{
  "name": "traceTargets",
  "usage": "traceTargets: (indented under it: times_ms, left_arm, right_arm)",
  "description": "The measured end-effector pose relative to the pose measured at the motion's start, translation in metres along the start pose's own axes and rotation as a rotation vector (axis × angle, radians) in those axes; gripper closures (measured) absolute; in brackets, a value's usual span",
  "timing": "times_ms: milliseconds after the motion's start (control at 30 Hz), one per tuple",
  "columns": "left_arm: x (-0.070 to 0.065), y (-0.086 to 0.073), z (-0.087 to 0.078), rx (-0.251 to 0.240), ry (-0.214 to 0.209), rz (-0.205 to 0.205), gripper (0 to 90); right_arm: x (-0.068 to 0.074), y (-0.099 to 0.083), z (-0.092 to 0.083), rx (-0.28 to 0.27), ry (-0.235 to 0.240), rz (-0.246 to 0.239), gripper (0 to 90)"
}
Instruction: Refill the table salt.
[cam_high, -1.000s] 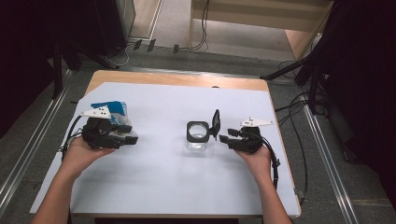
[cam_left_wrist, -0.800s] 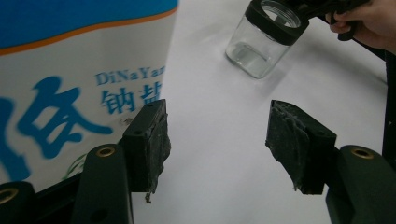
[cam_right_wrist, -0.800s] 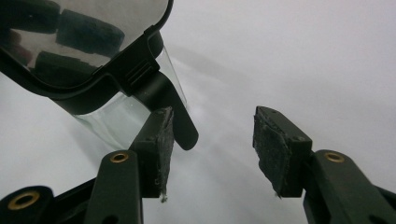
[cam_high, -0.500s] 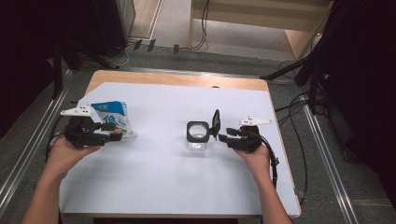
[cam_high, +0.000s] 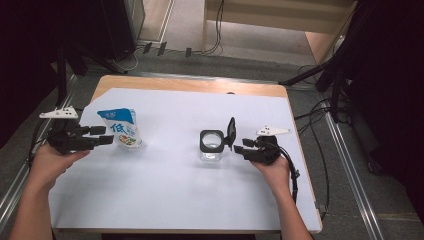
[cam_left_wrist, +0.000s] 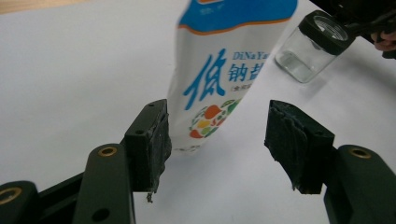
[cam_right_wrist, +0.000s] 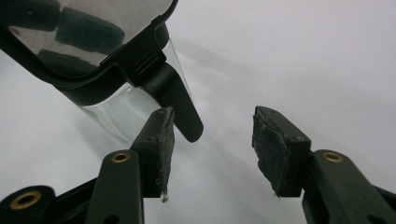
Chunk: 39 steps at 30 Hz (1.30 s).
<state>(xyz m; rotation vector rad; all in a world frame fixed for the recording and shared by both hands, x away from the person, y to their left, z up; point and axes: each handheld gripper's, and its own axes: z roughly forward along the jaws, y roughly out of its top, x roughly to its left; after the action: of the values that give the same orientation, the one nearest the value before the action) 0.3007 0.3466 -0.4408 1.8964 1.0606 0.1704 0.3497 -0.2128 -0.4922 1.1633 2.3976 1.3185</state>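
Up close, left gripper (cam_left_wrist: 217, 140) view shows pouch (cam_left_wrist: 224, 74) print

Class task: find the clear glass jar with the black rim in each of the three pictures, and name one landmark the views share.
High view: jar at table centre, left of the right tool.
Left gripper view: top right, behind the pouch.
Right gripper view: upper left, close up.
Shared landmark: the white table sheet.

Pouch (cam_left_wrist: 224, 70), white with blue top band, standing near the desk's left edge: large blue character "低", then smaller blue "钠" and a partly cut-off character. Above these, Latin letters "DiNaYa…", cut off. Small print beneath: illegible.
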Motion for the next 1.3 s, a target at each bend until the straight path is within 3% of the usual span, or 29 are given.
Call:
traceTargets:
  times_ms: [133,433,600,800,1133,1300]
  left_arm:
    - [0.009,0.004,0.000,-0.011,0.005,-0.007,40.1]
    - [0.014,0.021,0.011,-0.023,-0.013,0.039,45.4]
    - [0.015,0.026,0.016,-0.062,-0.035,0.063,55.0]
    - [0.017,0.031,0.020,-0.060,-0.078,0.089,66.3]
    - [0.012,0.036,0.022,-0.046,-0.127,0.105,85.0]
    - [0.007,0.037,0.022,-0.040,-0.127,0.097,87.4]
  right_arm:
    - [0.002,-0.001,0.001,0.004,0.006,-0.012,49.9]
    - [0.008,-0.004,-0.004,0.002,0.009,-0.016,50.0]
    - [0.009,-0.009,-0.010,-0.008,0.001,-0.014,50.1]
    - [0.015,-0.014,-0.015,-0.008,0.003,-0.011,50.8]
    - [0.030,-0.016,-0.018,-0.016,0.042,-0.065,54.6]
    - [0.032,-0.015,-0.019,-0.024,0.057,-0.068,55.7]
